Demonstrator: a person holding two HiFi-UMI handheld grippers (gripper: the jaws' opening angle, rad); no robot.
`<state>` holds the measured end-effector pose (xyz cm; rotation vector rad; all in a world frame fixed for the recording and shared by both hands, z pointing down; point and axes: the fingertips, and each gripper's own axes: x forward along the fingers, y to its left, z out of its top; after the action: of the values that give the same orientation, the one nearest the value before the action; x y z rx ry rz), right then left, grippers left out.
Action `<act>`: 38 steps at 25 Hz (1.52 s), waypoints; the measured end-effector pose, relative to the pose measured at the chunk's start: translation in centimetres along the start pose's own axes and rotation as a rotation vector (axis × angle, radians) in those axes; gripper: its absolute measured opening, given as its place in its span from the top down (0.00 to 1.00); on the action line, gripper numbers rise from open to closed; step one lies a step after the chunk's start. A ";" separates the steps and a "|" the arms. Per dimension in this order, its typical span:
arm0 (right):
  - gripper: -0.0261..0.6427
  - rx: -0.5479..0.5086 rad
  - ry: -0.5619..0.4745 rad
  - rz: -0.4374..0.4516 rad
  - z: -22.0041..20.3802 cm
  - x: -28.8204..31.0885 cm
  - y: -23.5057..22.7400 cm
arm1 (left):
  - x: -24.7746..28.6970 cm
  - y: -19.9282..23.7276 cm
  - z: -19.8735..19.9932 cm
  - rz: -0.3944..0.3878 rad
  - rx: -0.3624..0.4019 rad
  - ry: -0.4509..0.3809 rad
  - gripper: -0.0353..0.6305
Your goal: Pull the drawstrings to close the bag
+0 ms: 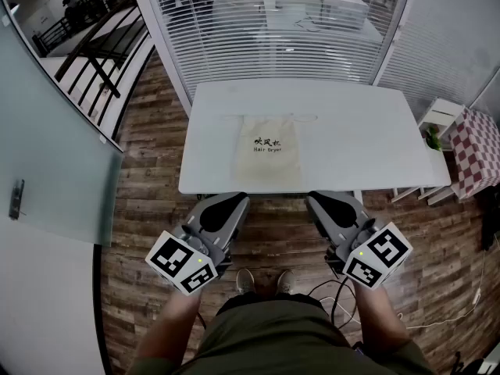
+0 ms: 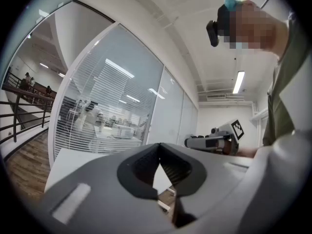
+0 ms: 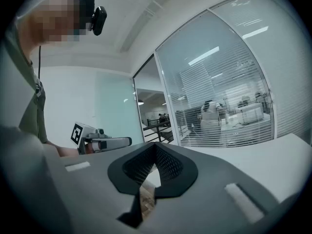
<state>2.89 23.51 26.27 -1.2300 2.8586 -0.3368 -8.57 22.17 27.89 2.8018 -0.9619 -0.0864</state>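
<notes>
Bright and even indoors, with no hard shadows. Lit from ceiling strip lights (image 2: 239, 82), blown out to pure white in the left gripper view and repeated as bright streaks across the glass wall (image 2: 117, 72). Nearly overexposes the white table (image 1: 351, 147) in the head view, leaving the cream bag (image 1: 269, 162) low in contrast. Bends straight lines hard toward the edges: curved blinds (image 1: 266, 22), black vignette round both gripper views. Soft and out of focus up close, sharper farther off.

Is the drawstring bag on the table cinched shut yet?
Not cinched. The bag lies flat on the table, its top edge full width and ungathered, drawstrings trailing out to either side.
</notes>
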 end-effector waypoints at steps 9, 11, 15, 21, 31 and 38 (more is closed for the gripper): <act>0.95 0.008 0.009 0.014 -0.4 -0.6 -0.8 | 0.7 -0.6 -0.7 0.017 -0.005 0.013 0.94; 0.95 0.014 0.010 0.017 -0.7 -0.9 -1.1 | 1.0 -0.9 -1.2 0.022 -0.009 0.020 0.94; 0.95 0.044 0.014 0.021 -1.4 -1.9 -2.3 | 1.7 -1.6 -2.3 0.034 -0.016 0.035 0.94; 0.94 0.075 0.051 0.032 -3.1 -3.7 -3.9 | 2.2 -2.6 -3.6 0.075 -0.025 0.049 0.94; 0.94 0.082 0.067 0.032 -3.7 -4.9 -6.4 | 2.9 -2.1 -4.5 0.118 -0.023 0.072 0.94; 0.94 0.083 0.072 0.024 -3.7 -4.3 -8.1 | 4.2 -0.6 -4.4 0.128 -0.023 0.066 0.94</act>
<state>11.28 21.91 31.17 -1.1932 2.8837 -0.5038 -4.42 20.74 32.16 2.6958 -1.1131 0.0122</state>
